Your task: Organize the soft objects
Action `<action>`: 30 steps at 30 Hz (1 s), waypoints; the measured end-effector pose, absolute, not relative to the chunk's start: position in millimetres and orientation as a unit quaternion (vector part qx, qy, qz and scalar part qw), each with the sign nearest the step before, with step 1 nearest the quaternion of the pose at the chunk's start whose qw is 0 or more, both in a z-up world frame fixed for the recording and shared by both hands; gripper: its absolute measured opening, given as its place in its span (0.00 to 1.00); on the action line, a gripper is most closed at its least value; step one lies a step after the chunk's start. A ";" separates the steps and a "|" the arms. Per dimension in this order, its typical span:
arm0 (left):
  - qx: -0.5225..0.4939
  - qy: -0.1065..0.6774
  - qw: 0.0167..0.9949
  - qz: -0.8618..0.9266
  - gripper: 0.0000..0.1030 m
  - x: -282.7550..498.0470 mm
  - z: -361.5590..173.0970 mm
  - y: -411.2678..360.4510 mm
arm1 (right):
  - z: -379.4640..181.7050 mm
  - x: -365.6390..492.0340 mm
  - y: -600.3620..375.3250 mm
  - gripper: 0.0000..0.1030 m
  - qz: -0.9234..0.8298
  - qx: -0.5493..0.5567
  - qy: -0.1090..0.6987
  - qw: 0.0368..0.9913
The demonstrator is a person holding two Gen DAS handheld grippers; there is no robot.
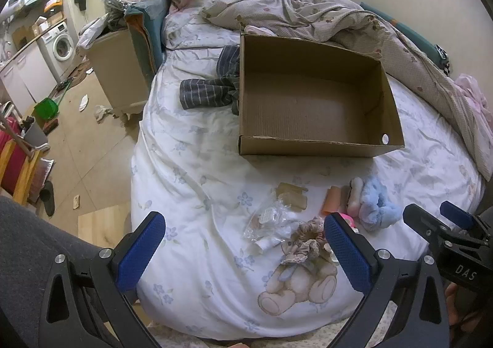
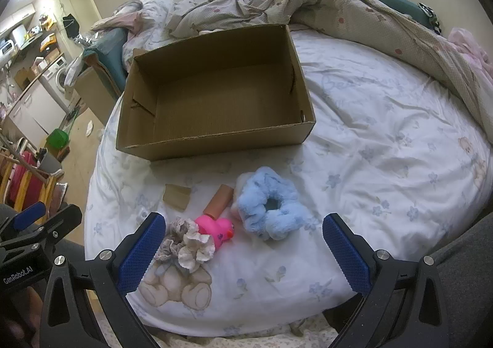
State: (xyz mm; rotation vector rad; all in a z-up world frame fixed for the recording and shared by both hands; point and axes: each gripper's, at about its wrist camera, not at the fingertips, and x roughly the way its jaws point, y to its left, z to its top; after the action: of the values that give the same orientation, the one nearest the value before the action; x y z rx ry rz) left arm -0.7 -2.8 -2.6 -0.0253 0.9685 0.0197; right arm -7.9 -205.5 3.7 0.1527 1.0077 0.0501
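Lying between right claw (image 2: 240, 252): scrunchie (image 2: 189, 244)

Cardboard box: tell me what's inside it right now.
Nothing: the cardboard box shows only its bare floor and walls in both views. The near wall hides a thin strip of floor behind it. The blue scrunchie and pink duck lie outside, on the bed sheet.
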 end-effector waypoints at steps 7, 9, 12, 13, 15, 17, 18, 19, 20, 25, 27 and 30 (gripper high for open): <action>-0.012 0.465 0.885 0.010 1.00 -1.2 -3.4 -4.2 | 3.6 -8.0 -203.3 1.00 0.025 0.073 0.482 0.873; -0.013 0.466 0.885 0.009 1.00 -0.9 -2.9 -3.3 | 4.4 -8.0 -203.7 1.00 0.025 0.073 0.483 0.872; -0.014 0.466 0.885 0.009 1.00 -1.1 -4.1 -2.9 | 4.1 -7.9 -203.8 1.00 0.025 0.073 0.483 0.872; -0.014 0.466 0.885 0.009 1.00 -1.2 -4.5 -3.1 | 3.8 -7.8 -203.8 1.00 0.025 0.074 0.483 0.872; -0.014 0.466 0.885 0.010 1.00 -1.1 -4.1 -3.1 | 4.5 -8.1 -203.8 1.00 0.025 0.073 0.483 0.872; -0.015 0.466 0.884 0.010 1.00 -2.3 -4.4 -2.0 | 4.5 -8.1 -204.0 1.00 0.025 0.073 0.483 0.872; -0.015 0.466 0.884 0.010 1.00 -3.2 -4.5 -1.4 | 4.2 -7.9 -204.0 1.00 0.026 0.073 0.483 0.872; -0.015 0.466 0.884 0.009 1.00 -3.2 -4.7 -1.7 | 4.1 -7.8 -204.1 1.00 0.025 0.073 0.483 0.872; -0.014 0.466 0.884 0.009 1.00 -2.9 -4.6 -1.5 | 4.6 -7.8 -204.1 1.00 0.025 0.074 0.483 0.872; -0.014 0.467 0.884 0.009 1.00 -2.4 -4.3 -1.1 | 4.2 -7.5 -204.3 1.00 0.025 0.074 0.484 0.872; -0.015 0.467 0.884 0.009 1.00 -2.5 -4.3 -0.8 | 3.7 -8.9 -204.0 1.00 0.025 0.073 0.484 0.872; -0.017 0.468 0.884 0.008 1.00 -2.3 -4.8 -2.5 | 3.8 -8.5 -204.0 1.00 0.026 0.073 0.483 0.872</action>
State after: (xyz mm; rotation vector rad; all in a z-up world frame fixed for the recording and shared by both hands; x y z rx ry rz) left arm -2.3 -2.5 -4.8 -0.0348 0.9741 0.0175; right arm -8.5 -204.0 3.8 0.1531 1.0103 0.0539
